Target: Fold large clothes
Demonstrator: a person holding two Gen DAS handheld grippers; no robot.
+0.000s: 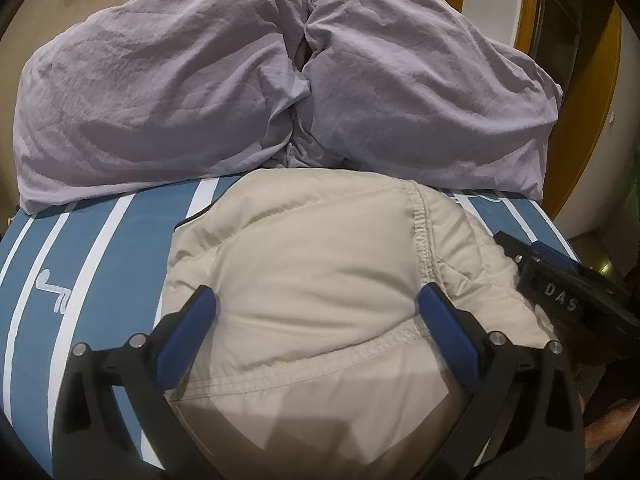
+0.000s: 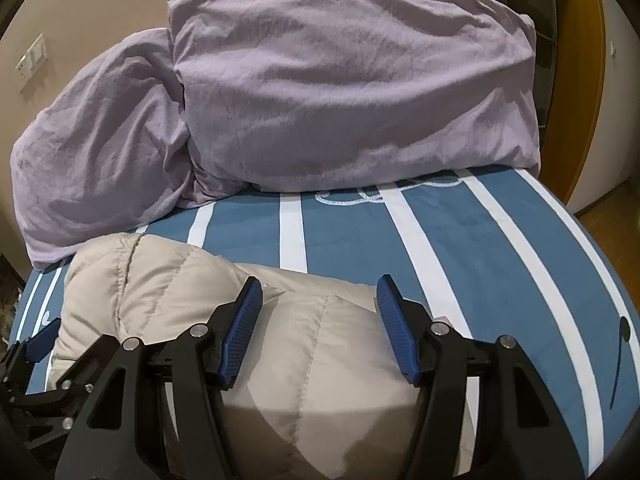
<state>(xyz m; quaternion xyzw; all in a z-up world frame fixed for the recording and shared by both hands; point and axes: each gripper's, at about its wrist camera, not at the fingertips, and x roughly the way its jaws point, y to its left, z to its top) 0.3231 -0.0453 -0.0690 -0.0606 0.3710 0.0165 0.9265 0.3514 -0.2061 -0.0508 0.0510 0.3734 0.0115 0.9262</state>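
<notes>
A beige quilted jacket (image 1: 312,280) lies bundled on the blue-and-white striped bed sheet (image 1: 100,240). My left gripper (image 1: 316,302) hovers over its middle, open, with the blue pads on either side of a puffy panel and nothing pinched. In the right wrist view the jacket (image 2: 168,280) fills the lower left. My right gripper (image 2: 319,284) stands open above the jacket's right edge, its pads clear of the fabric. The right gripper (image 1: 520,256) also shows at the jacket's right side in the left wrist view. The left gripper (image 2: 40,340) peeks in at the far left of the right wrist view.
Two lilac pillows (image 1: 160,100) (image 2: 352,92) are heaped across the far end of the bed. The striped sheet (image 2: 500,260) lies bare to the right of the jacket. The bed edge drops to a wooden floor (image 2: 616,232) on the right, beside an orange wooden frame (image 1: 532,4).
</notes>
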